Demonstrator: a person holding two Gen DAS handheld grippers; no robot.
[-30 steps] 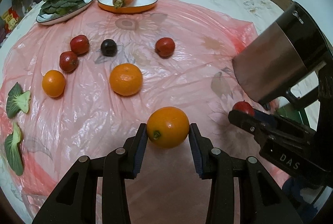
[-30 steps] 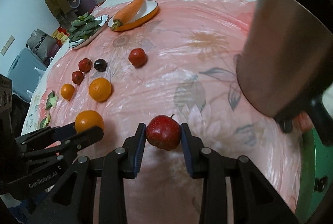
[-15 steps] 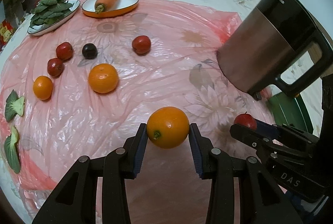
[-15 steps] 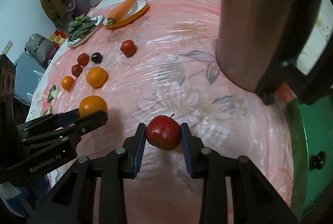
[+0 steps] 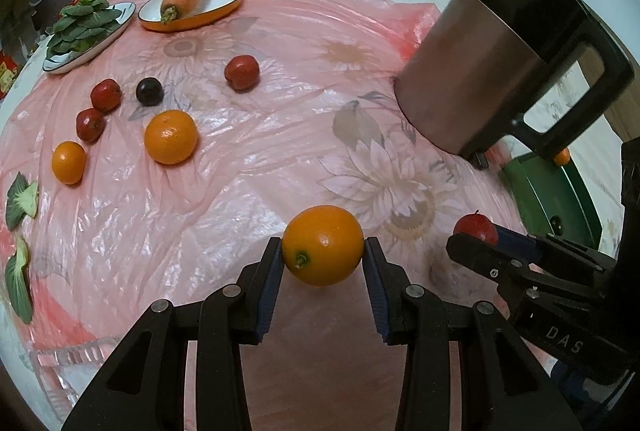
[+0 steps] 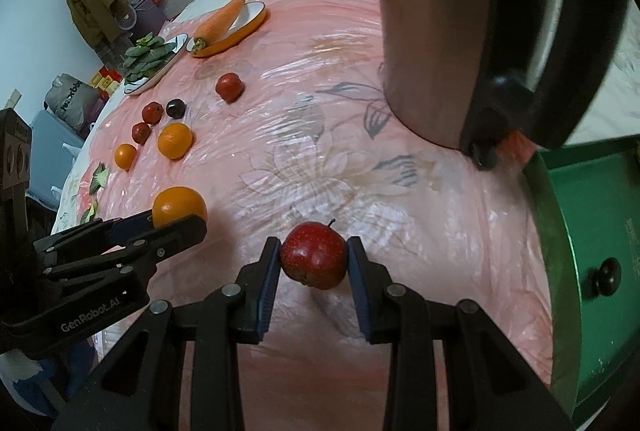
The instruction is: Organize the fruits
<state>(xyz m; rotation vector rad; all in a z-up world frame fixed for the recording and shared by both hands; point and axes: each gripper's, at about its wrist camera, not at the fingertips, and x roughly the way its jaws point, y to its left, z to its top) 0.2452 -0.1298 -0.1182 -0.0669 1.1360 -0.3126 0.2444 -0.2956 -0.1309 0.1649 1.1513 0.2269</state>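
Left gripper [image 5: 323, 255] clamps orange [image 5: 322, 245]; right gripper [image 6: 313, 262] clamps apple [image 6: 313, 255], both angled downward.

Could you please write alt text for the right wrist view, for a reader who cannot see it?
The right tool grips a red apple above a pink flowered table cover; at left, the left tool holds an orange. Beyond lie more fruit, a carrot on a plate, a steel kettle and, at right, a green tray.

A steel kettle [image 5: 476, 71] (handle outward) blocks the way right; pink cloth [image 5: 260, 171] beside it lies open.
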